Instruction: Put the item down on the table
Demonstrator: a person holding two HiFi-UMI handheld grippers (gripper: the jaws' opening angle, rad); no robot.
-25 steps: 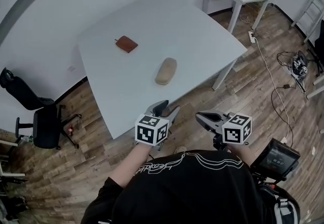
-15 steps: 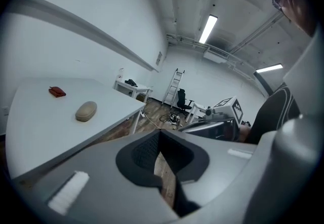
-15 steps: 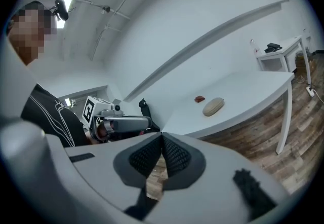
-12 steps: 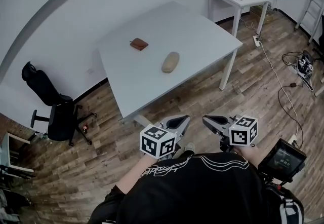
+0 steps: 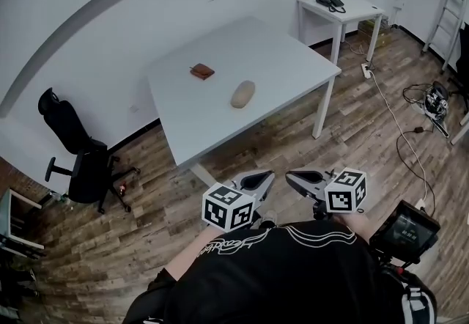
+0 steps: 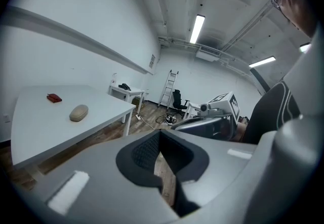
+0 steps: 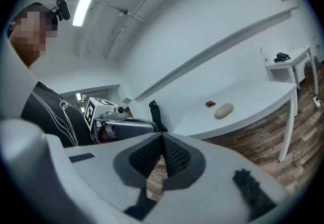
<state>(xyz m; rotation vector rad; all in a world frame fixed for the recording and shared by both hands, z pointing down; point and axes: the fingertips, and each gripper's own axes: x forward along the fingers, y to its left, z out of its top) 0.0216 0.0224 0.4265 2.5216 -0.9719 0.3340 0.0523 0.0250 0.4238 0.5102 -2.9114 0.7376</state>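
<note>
A beige oval case (image 5: 242, 94) lies on the white table (image 5: 293, 59), with a small brown wallet (image 5: 202, 71) further back. Both grippers hang in front of the person's chest, over the wooden floor and well short of the table. My left gripper (image 5: 268, 177) is shut with nothing in it. In the left gripper view its pads (image 6: 147, 153) meet at the tip, and the case (image 6: 78, 113) and the wallet (image 6: 54, 98) lie far off. My right gripper (image 5: 289, 175) is also shut and empty. From the right gripper view the case (image 7: 223, 111) is distant.
A small white side table (image 5: 352, 4) with a phone stands at the back right. A black office chair (image 5: 73, 154) is at the left, a ladder (image 5: 454, 7) at the far right. Cables (image 5: 396, 117) trail over the floor. A device with a screen (image 5: 407, 223) hangs by the person's right side.
The person has stepped back, so the table now lies further away. The left gripper's jaws have closed with nothing in them. Both grippers stay close to the chest.
</note>
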